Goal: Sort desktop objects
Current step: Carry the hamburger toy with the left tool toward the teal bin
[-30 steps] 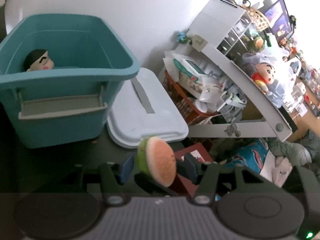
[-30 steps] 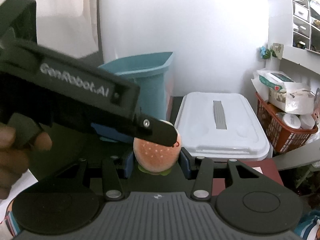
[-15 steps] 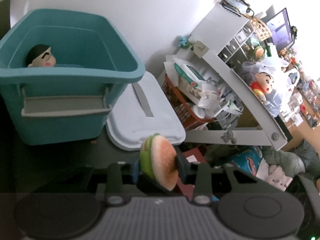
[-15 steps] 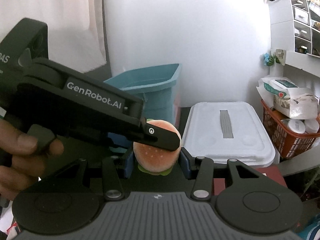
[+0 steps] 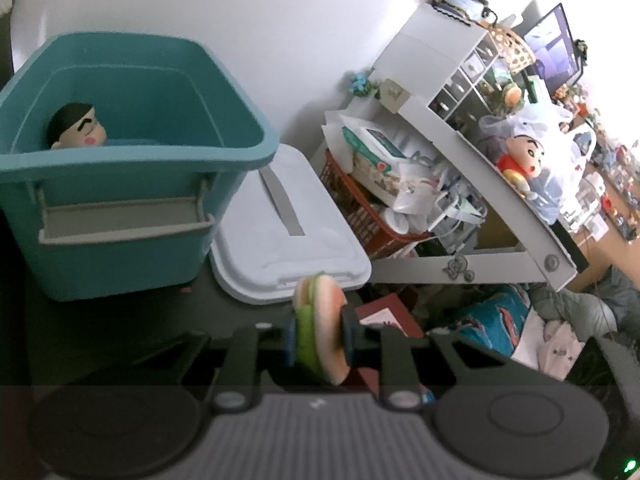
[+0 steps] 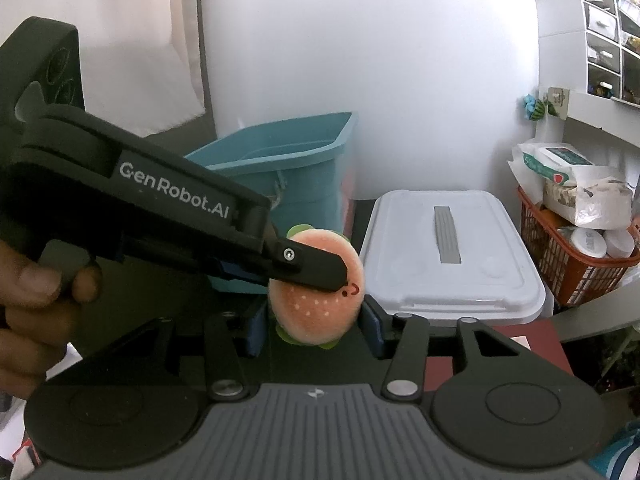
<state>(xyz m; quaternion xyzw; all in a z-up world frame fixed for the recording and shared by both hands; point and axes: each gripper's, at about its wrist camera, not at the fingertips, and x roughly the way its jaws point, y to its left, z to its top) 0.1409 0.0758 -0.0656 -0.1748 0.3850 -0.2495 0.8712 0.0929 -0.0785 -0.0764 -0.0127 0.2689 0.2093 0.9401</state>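
Handing over the toy burger (image 5: 320, 336) | left gripper (image 5: 318, 338) is pinching it flat, taking it for the blue bin (image 5: 120, 184) | right gripper (image 6: 314, 324) is spreading around it, letting go.

The burger toy (image 6: 316, 292) is partly covered in the right wrist view: the left gripper's (image 5: 318, 338) black finger (image 6: 308, 264) lies across its top bun, and its small printed face shows only in part. In the left wrist view the toy's lower edge is blurred. The doll (image 5: 78, 128) in the teal bin (image 5: 132, 216) shows only its head; the bin wall hides the rest. The person's hand (image 6: 28, 300) is cut off by the left edge. The small things on the far shelf (image 5: 468, 92) are too small to tell.
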